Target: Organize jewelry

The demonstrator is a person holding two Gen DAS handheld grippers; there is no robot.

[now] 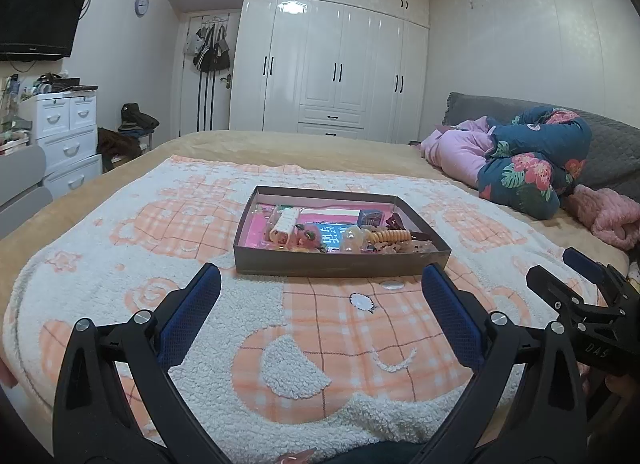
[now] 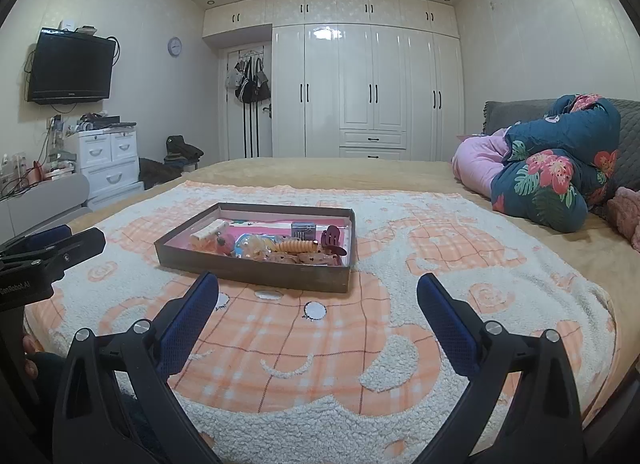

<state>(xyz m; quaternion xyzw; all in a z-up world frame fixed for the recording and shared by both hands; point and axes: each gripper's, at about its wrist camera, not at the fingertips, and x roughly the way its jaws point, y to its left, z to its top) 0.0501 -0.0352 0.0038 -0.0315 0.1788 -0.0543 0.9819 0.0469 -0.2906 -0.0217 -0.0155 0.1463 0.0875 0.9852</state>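
Observation:
A shallow dark box [image 1: 340,264] [image 2: 256,269] with a pink lining lies on the orange-and-white blanket [image 1: 320,344] [image 2: 320,344]. Inside it are several hair clips and trinkets: a white clip [image 1: 286,221] [image 2: 206,232], an orange ribbed clip [image 1: 390,236] [image 2: 298,245] and a dark red claw clip [image 2: 331,235]. My left gripper [image 1: 322,278] hovers open just short of the box's near wall, nothing between its fingers. My right gripper [image 2: 318,286] stands open too, in front of the box's right corner. Each gripper shows at the edge of the other's view.
The bed carries a floral quilt bundle [image 1: 536,160] [image 2: 556,168] and pink bedding [image 1: 456,152] at the right. White drawers [image 1: 66,132] and a wall television [image 2: 72,70] stand at the left, a white wardrobe [image 2: 368,92] behind. A hand [image 2: 30,356] shows at the left edge.

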